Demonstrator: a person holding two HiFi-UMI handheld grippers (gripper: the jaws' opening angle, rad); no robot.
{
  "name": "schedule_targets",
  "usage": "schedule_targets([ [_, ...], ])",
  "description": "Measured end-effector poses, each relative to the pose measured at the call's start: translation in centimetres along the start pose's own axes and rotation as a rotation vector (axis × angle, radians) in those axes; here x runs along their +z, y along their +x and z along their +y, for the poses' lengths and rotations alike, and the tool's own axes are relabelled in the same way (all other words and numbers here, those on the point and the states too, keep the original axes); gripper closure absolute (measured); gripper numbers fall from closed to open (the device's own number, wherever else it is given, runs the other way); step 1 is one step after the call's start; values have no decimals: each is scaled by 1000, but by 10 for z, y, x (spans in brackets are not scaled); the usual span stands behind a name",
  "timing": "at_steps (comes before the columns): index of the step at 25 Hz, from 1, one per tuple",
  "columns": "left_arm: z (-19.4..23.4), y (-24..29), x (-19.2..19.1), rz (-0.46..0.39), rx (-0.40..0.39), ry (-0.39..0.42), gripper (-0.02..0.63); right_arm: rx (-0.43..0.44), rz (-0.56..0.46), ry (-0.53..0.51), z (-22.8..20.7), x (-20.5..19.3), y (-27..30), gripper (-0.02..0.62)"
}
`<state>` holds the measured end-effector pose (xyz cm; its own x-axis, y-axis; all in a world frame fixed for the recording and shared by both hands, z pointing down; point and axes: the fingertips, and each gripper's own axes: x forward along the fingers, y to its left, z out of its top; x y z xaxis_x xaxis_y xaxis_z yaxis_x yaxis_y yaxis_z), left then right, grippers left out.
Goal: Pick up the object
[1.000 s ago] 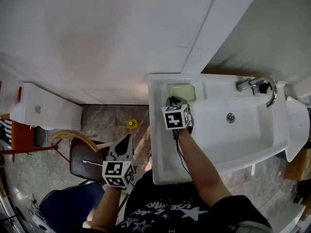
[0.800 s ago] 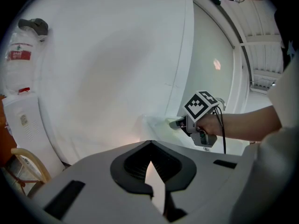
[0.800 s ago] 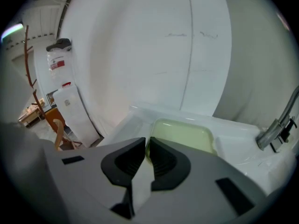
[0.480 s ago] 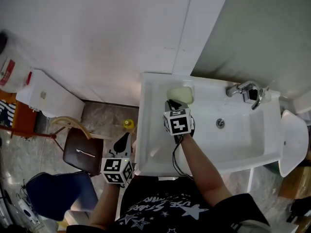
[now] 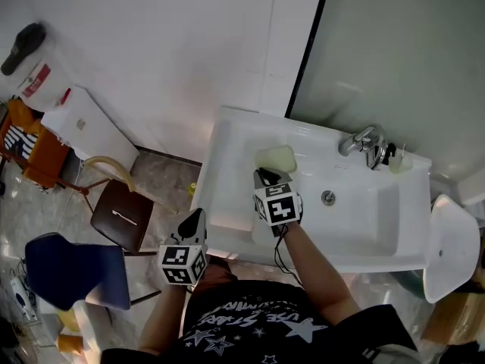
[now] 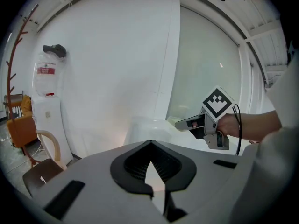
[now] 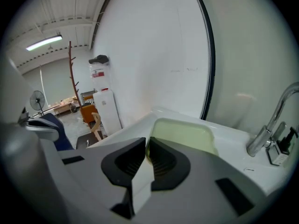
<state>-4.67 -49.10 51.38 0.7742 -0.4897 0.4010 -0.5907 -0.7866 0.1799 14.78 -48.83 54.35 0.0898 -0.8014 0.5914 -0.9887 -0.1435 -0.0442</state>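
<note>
Left gripper neared sink; right gripper beside soap.

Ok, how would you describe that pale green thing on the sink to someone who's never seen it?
Find the white sink against the wall, then its back ledge. The chrome tap stands toward the right; at the opposite back corner, just beyond the right gripper, lies a pale green rounded square. It is low and softly tinted, unlike the shiny upright tap.
</note>
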Motion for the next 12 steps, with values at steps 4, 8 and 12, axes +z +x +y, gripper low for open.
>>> schedule_targets([
  [4,-36,-28,-19,-16,56,-9,589,66,-18,-37,4,-24,-36,560],
  [8,-71,-59,-38,-27,127,-29,591,138,-28,-62,9,-50,-72,560],
  [12,-104,-91,-56,-41,194,-41,590,205,-42,-95,12,-73,-105,560],
])
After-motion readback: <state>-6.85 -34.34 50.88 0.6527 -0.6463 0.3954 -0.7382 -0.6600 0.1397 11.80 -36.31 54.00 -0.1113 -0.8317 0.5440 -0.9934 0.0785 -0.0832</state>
